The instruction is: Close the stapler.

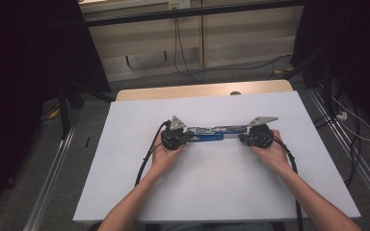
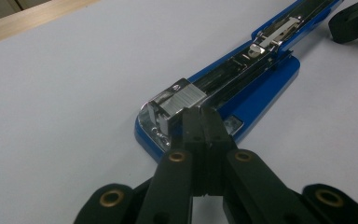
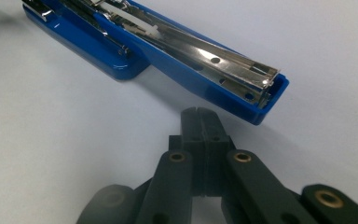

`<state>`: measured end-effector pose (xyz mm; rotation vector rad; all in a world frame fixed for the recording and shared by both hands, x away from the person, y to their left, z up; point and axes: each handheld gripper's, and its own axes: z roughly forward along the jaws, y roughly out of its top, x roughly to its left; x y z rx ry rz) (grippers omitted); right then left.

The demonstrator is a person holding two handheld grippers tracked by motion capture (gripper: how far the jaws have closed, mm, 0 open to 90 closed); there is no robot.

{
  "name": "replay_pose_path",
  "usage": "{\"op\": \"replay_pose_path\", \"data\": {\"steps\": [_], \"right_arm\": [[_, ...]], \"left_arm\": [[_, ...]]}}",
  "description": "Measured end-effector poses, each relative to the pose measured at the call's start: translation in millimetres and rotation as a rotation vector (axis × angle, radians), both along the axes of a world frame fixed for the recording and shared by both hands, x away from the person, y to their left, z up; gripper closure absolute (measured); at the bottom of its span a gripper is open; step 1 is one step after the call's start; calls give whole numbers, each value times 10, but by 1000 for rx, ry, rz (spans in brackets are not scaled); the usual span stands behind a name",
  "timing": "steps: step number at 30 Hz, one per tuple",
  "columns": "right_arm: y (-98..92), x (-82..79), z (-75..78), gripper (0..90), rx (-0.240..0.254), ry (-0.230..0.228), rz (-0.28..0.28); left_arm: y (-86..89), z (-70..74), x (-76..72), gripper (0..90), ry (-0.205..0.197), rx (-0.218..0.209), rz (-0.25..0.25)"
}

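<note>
A blue stapler (image 1: 216, 133) lies opened out flat at the middle of the white table (image 1: 212, 192), its chrome magazine facing up. My left gripper (image 1: 189, 136) is at its left end. In the left gripper view the left gripper (image 2: 203, 114) has its jaws shut together, tips against the metal head of the stapler (image 2: 256, 88), nothing between them. My right gripper (image 1: 241, 138) is at the other end. In the right gripper view the right gripper (image 3: 199, 114) is shut and empty, a little short of the blue arm's tip of the stapler (image 3: 191, 51).
The wooden table edge (image 1: 202, 90) shows beyond the white sheet. Cables (image 1: 183, 53) run over the grey floor behind, and metal rails (image 1: 347, 144) flank the table. Dark curtains stand at both sides. The right gripper's black body (image 2: 354, 18) shows in the left gripper view.
</note>
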<state>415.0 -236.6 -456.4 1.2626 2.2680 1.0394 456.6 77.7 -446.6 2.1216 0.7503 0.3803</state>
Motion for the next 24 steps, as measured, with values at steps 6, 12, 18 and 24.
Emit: {"op": "replay_pose_path", "data": {"steps": [6,12,18,24], "right_arm": [[20,10,-5,900,0,-6,-8],[30,11,-9,900,1,-8,-15],[40,21,-12,900,-3,-14,-16],[43,35,-13,900,-1,-14,-16]], "left_arm": [[-4,2,-3,900,-3,6,4],[-3,-1,-1,900,0,0,1],[-5,4,-1,900,0,8,-1],[-5,4,-1,900,-1,9,-2]]}}
